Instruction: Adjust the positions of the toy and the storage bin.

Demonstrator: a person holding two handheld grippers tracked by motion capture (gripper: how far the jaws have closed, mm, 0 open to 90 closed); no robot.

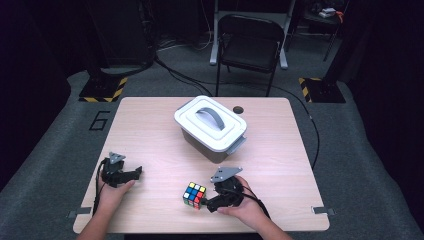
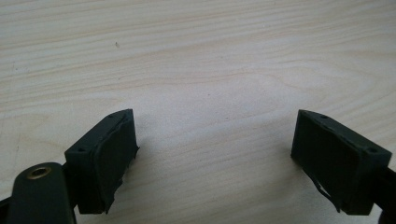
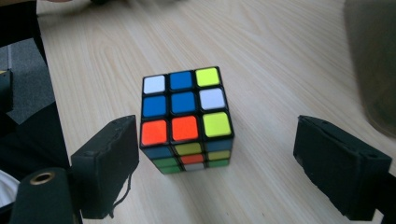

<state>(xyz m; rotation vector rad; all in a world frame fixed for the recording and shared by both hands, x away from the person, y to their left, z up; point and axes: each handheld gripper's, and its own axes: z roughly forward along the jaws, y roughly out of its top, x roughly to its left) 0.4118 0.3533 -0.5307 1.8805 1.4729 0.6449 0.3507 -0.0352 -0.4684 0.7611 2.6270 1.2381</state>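
A scrambled Rubik's cube (image 1: 194, 195) stands on the light wooden table (image 1: 150, 125) near its front edge. In the right gripper view the cube (image 3: 186, 119) shows blue, white, yellow and orange squares on top. My right gripper (image 1: 208, 202) is just right of the cube and points at it. Its jaws (image 3: 215, 136) stand wide open on either side of the cube, and the right pad is well clear of it. My left gripper (image 1: 134, 175) rests at the front left, held by a hand. It is open (image 2: 215, 121) over bare wood.
A grey storage box (image 1: 210, 127) with a white lid and a grey handle sits at the middle back of the table, and its blurred side (image 3: 373, 60) shows in the right gripper view. A black chair (image 1: 250, 45) stands beyond the table.
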